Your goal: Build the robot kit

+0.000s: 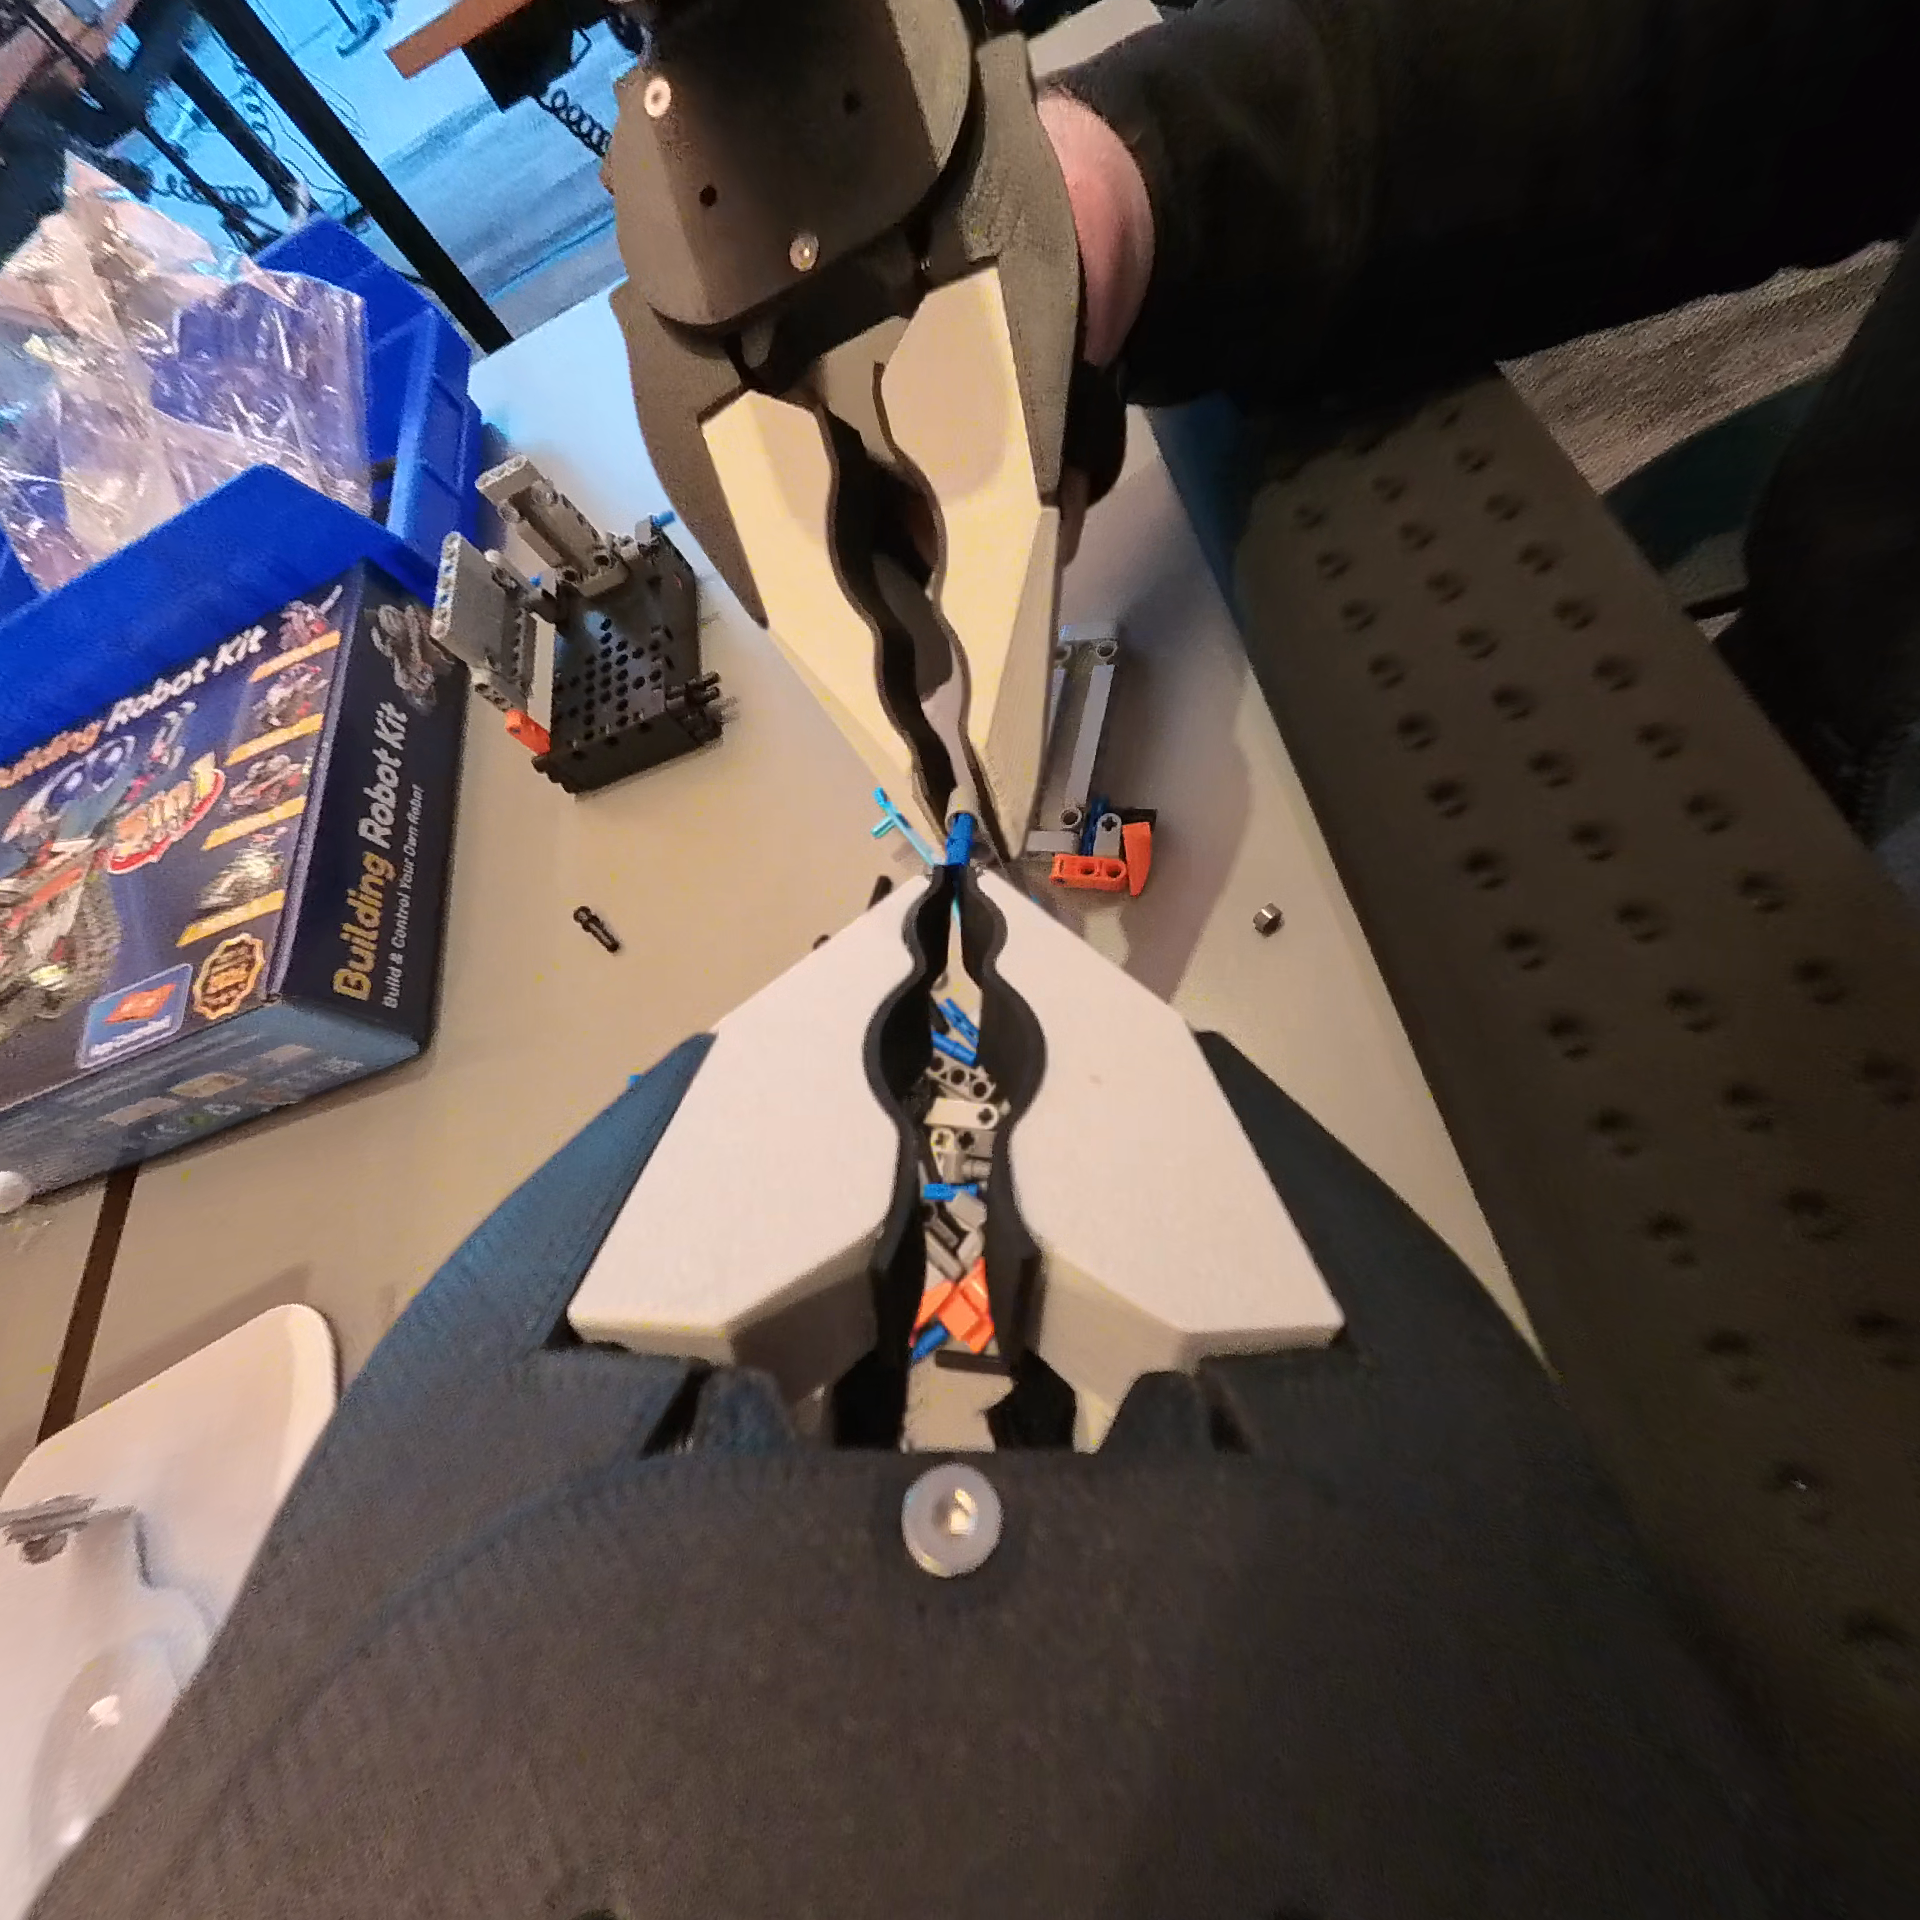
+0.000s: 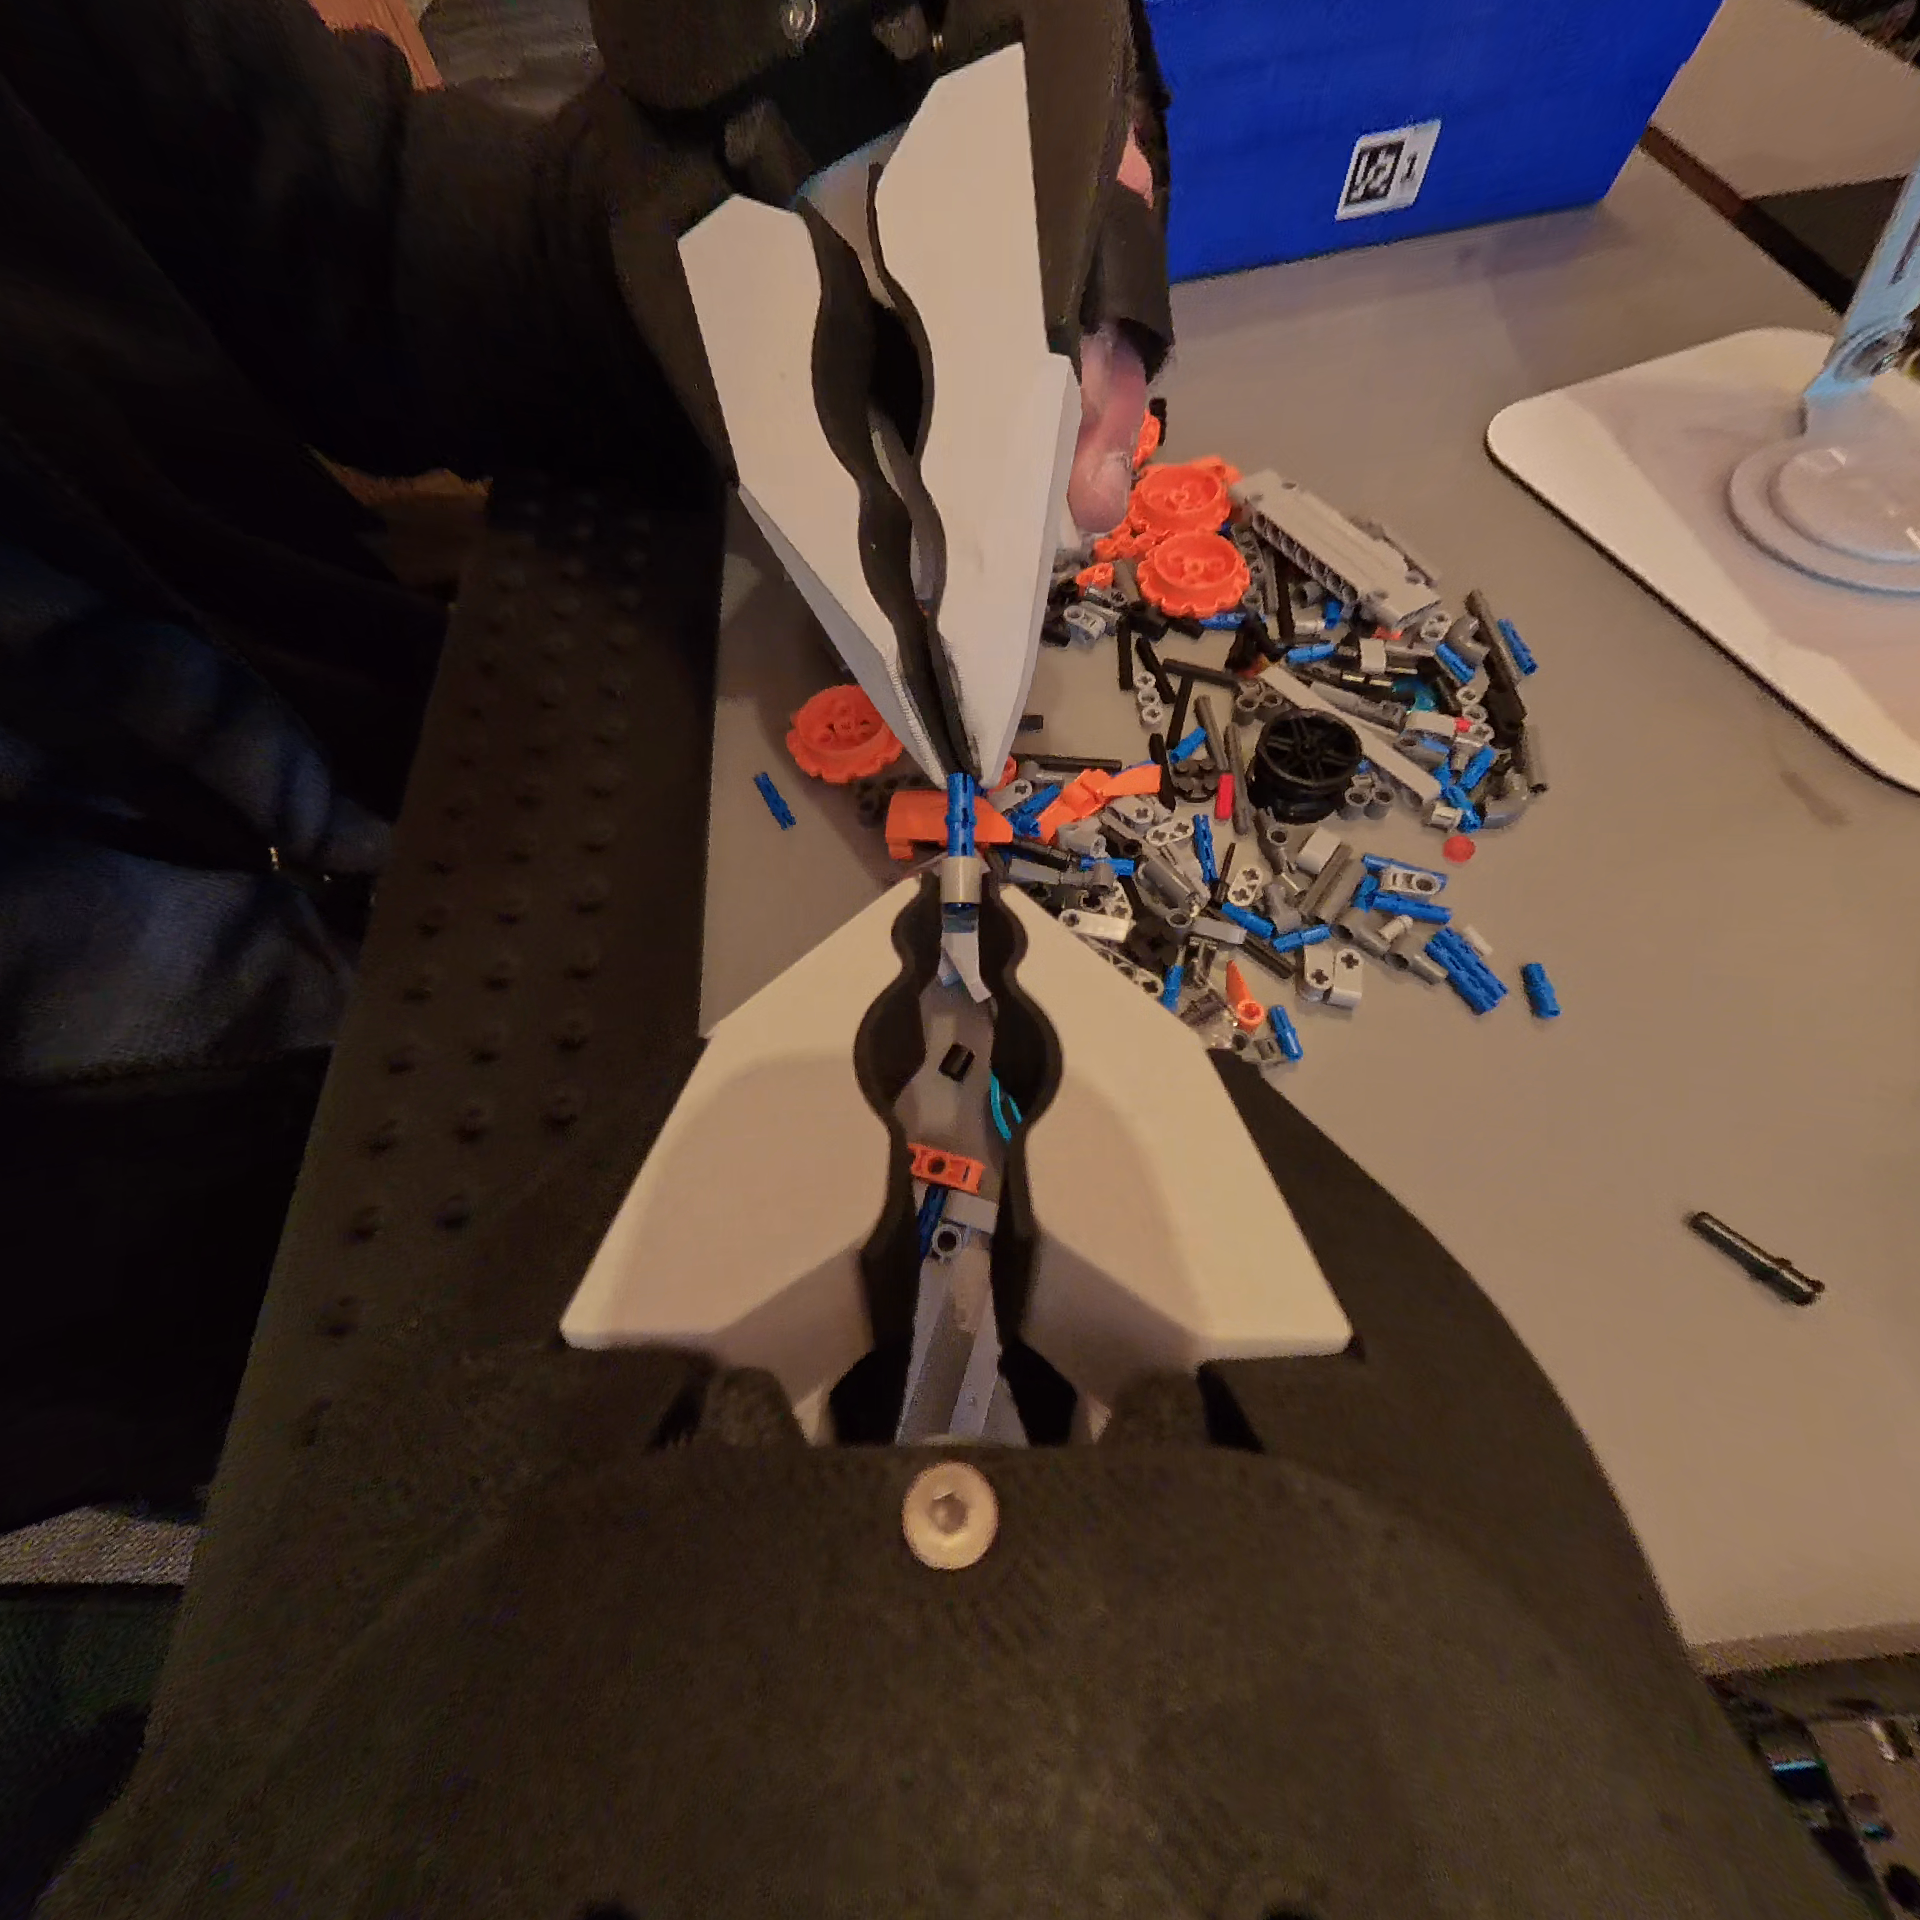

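Observation:
My two grippers meet tip to tip above the grey table. In the left wrist view my left gripper [image 1: 949, 881] is shut on a small blue pin [image 1: 961, 834]. The pin's other end sits in a short grey connector [image 1: 962, 805] pinched by my right gripper [image 1: 974, 821], which comes down from the top with a person's hand behind it. In the right wrist view my right gripper [image 2: 961, 885] is shut on the grey connector [image 2: 958, 878]. The blue pin [image 2: 961, 810] sticks out of it into the tips of my left gripper [image 2: 961, 774].
A pile of loose building parts [image 2: 1299, 790] with orange wheels [image 2: 1190, 571] lies on the table. A blue bin [image 2: 1403, 114] and a white stand base [image 2: 1683, 540] are behind. A kit box [image 1: 208, 831], a partly built black and grey assembly [image 1: 613, 644] and a perforated dark strip [image 1: 1558, 883] are nearby. The tips of both grippers are at nearly the same place. Left tips and right tips are each some 30 cm from the white stand base [image 2: 1683, 540].

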Tool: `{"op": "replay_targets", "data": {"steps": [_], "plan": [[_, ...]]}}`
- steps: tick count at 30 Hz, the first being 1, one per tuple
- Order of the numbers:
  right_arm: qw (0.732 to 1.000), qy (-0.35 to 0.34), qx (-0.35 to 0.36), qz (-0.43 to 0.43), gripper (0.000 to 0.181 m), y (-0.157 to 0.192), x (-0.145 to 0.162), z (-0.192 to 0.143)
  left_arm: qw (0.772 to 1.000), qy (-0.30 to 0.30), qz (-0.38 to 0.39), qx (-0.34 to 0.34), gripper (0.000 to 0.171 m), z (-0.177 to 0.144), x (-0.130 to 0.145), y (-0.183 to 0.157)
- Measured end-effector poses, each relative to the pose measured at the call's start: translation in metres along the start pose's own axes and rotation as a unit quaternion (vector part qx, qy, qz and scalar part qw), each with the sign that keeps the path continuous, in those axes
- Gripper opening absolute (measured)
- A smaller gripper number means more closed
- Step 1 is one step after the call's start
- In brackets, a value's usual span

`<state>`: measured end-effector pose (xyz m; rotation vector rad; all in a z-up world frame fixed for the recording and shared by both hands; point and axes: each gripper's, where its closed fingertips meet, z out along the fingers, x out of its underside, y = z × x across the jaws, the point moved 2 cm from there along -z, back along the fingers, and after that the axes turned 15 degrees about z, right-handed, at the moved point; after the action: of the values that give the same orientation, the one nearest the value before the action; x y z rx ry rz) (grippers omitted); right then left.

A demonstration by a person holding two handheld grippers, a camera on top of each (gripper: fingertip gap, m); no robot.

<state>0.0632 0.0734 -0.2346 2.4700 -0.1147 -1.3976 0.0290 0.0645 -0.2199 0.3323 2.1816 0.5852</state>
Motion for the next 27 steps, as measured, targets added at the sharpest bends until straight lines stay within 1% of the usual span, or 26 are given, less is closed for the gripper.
{"op": "replay_targets", "data": {"steps": [3,4,5,8,11,12,15,17,18,20,21,24,27], "plan": [[1.000,0.017,0.009,-0.009,0.003,0.000,0.003,0.006,1.000,0.004,0.002,0.007,0.000,0.007,0.002,-0.005],[0.999,0.033,0.021,-0.010,0.003,-0.003,0.008,0.010,1.000,0.027,0.010,0.009,0.000,0.011,0.009,-0.008],[0.999,0.041,0.030,-0.009,0.003,-0.006,0.011,0.012,0.999,0.038,0.011,0.008,0.000,0.014,0.013,-0.008],[0.998,0.041,0.041,-0.011,0.003,-0.007,0.010,0.013,0.999,0.033,0.000,0.004,0.000,0.013,0.014,-0.007],[0.996,0.070,0.054,-0.019,0.003,-0.010,0.018,0.018,0.998,0.057,0.012,0.013,0.000,0.020,0.020,-0.012],[0.996,0.069,0.054,-0.018,0.003,-0.011,0.019,0.019,0.998,0.057,0.012,0.013,0.000,0.021,0.020,-0.011],[0.999,0.027,0.042,-0.006,0.004,-0.008,0.005,0.011,1.000,0.014,-0.017,-0.001,0.000,0.009,0.012,0.000],[0.999,0.029,0.035,0.003,0.004,-0.010,0.007,0.005,0.999,0.019,-0.026,-0.012,0.000,0.009,0.015,0.004],[0.999,0.026,0.033,0.012,0.004,-0.011,0.008,0.002,0.999,0.011,-0.037,-0.013,0.000,0.009,0.015,0.006],[0.999,0.021,0.039,0.015,0.004,-0.013,0.008,0.000,0.998,-0.008,-0.056,-0.011,0.012,0.007,0.010,0.010],[0.999,0.021,0.040,0.013,0.004,-0.013,0.008,0.001,0.998,-0.009,-0.055,-0.007,0.012,0.009,0.009,0.009],[0.999,-0.009,0.033,0.016,0.004,-0.011,-0.001,-0.004,0.999,0.001,-0.050,0.010,0.013,0.017,0.011,0.000],[0.999,-0.042,0.009,0.029,0.005,-0.008,-0.009,-0.010,0.998,-0.013,-0.062,0.020,0.015,0.019,0.007,-0.002]]}}
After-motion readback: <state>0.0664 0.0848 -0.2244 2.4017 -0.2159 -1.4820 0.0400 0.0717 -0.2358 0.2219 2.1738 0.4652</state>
